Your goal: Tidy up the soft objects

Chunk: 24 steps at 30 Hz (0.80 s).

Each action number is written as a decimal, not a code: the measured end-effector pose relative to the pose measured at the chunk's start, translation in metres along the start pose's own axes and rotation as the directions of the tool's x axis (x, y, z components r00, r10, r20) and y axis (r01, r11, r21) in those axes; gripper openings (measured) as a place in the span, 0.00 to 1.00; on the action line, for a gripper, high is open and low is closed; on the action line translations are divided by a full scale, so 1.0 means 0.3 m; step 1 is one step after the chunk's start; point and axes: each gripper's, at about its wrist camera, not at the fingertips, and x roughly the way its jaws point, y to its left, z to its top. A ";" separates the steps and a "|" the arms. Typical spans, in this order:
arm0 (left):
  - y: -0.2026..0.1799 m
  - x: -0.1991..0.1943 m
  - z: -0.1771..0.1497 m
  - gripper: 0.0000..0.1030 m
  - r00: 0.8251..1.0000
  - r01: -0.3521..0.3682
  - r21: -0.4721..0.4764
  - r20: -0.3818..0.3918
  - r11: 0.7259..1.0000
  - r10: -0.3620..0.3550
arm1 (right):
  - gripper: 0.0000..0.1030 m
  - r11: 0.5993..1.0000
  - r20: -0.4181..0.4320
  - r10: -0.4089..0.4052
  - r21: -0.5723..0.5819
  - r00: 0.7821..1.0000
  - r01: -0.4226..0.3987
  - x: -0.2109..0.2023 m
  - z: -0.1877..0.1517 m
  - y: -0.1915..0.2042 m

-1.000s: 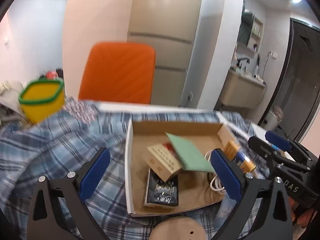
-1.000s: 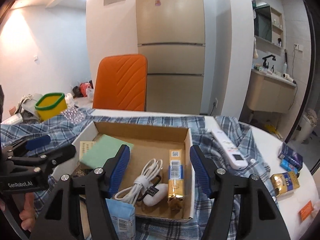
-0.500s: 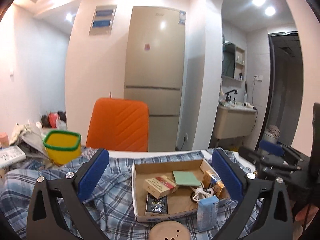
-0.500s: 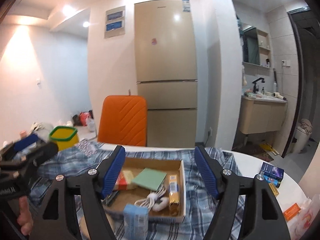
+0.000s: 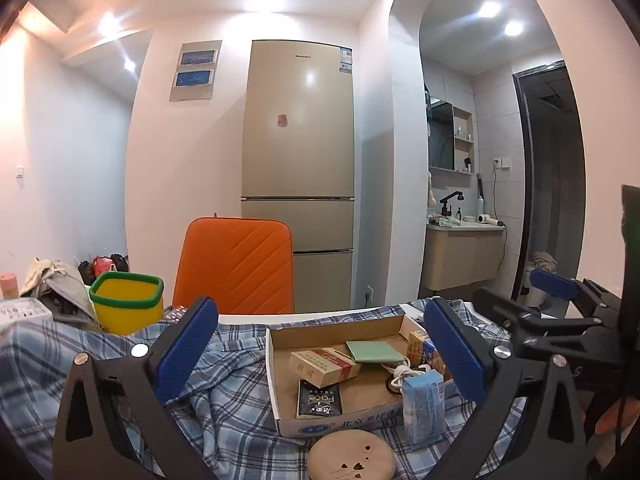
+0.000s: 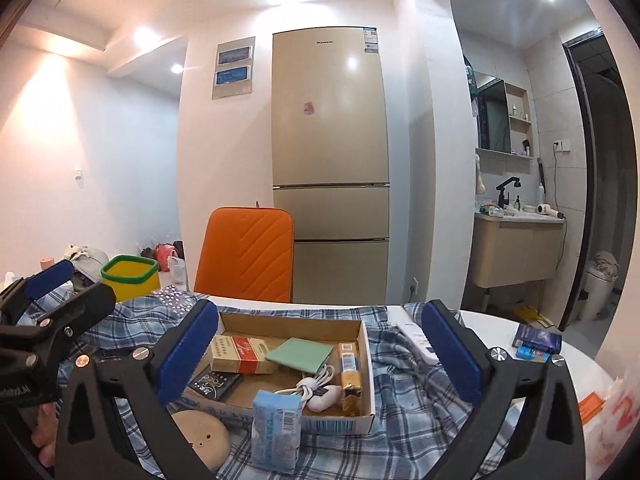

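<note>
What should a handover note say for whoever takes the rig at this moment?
Left hand-held gripper: open, empty.
Right hand-held gripper: open, empty; jaws have just been opening.
Cardboard box sits on the plaid cloth, holding small packs, a green pad and a white cable.
Blue tissue pack stands at the box's near edge, outside it.
Done: cannot tell.
Left: likely the tissue pack and the cloth.

Both tongs look alike — the left tongs (image 5: 322, 356) and right tongs (image 6: 320, 354) have black skeletal frames, silver screws at the joints and blue padded fingers (image 6: 188, 350).
</note>
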 end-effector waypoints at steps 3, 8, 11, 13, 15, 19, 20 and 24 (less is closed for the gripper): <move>-0.023 0.017 -0.025 1.00 0.999 0.010 0.039 -0.034 0.999 -0.008 | 1.00 0.999 -0.026 -0.002 -0.034 1.000 0.001 0.025 -0.023 0.025; -0.036 0.021 -0.030 1.00 0.999 0.007 0.051 -0.052 0.999 -0.004 | 1.00 0.998 -0.034 -0.011 -0.062 0.999 0.009 0.037 -0.041 0.046; -0.035 0.022 -0.032 1.00 0.998 0.004 0.046 -0.059 0.999 -0.001 | 1.00 0.998 -0.052 -0.011 -0.064 0.999 0.007 0.051 -0.047 0.048; -0.032 0.025 -0.035 1.00 0.998 0.006 0.042 -0.067 0.999 -0.003 | 1.00 0.998 -0.062 -0.009 -0.055 0.998 0.006 0.058 -0.049 0.040; -0.028 0.029 -0.035 1.00 0.997 0.007 0.035 -0.078 0.999 -0.004 | 1.00 0.999 -0.070 -0.011 -0.046 0.998 0.008 0.061 -0.051 0.031; -0.010 0.057 -0.041 1.00 0.991 0.011 0.000 -0.131 1.000 -0.011 | 1.00 0.999 -0.083 -0.013 -0.037 0.996 0.010 0.071 -0.056 0.023; -0.006 0.065 -0.043 1.00 0.989 0.008 -0.007 -0.145 1.000 -0.009 | 1.00 0.999 -0.085 -0.012 -0.035 0.996 0.009 0.073 -0.057 0.022; 0.001 0.113 -0.061 1.00 0.972 0.004 -0.018 -0.234 1.000 -0.008 | 1.00 0.999 -0.099 -0.022 -0.032 0.995 0.019 0.084 -0.059 0.018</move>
